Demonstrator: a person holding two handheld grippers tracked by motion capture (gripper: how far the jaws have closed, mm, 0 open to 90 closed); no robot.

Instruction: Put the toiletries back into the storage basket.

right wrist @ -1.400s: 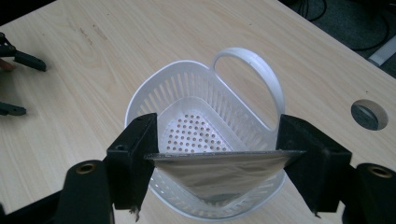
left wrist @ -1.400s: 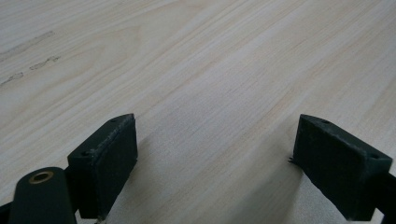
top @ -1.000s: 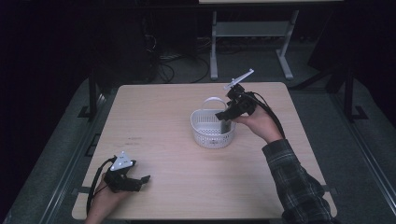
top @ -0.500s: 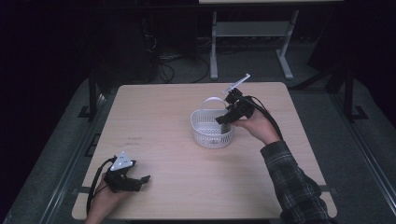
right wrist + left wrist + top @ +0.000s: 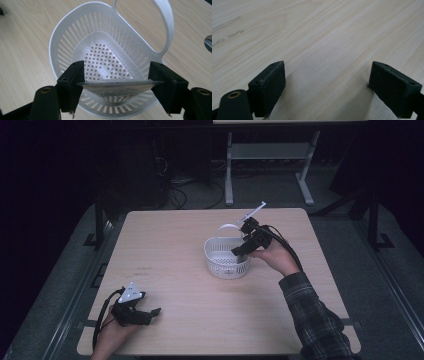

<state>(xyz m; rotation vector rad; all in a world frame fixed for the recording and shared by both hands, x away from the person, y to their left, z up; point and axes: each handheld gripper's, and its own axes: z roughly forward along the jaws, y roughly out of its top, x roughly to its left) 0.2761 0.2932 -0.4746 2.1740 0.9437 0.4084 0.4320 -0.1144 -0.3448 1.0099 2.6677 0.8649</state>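
Note:
A white slotted plastic basket (image 5: 226, 259) with a hoop handle (image 5: 228, 226) stands right of the table's middle. My right gripper (image 5: 239, 251) hangs over the basket's right rim, pointing down into it. In the right gripper view the perforated basket floor (image 5: 105, 62) lies below the jaws. The right gripper (image 5: 117, 75) is shut on a thin grey flat piece (image 5: 117, 85) seen edge-on, spanning from pad to pad above the basket's near wall. My left gripper (image 5: 152, 312) rests at the table's near left corner, open, with bare wood (image 5: 327, 50) between its fingers.
The light wooden table (image 5: 170, 250) carries only the basket. A white metal stand (image 5: 230, 170) and cables (image 5: 185, 190) sit on the dark floor beyond the far edge. A shiny grey thing (image 5: 208, 43) peeks in at the right edge of the right gripper view.
My right hand has sunk a little and shifted slightly left, closer over the basket. The left hand has stayed put.

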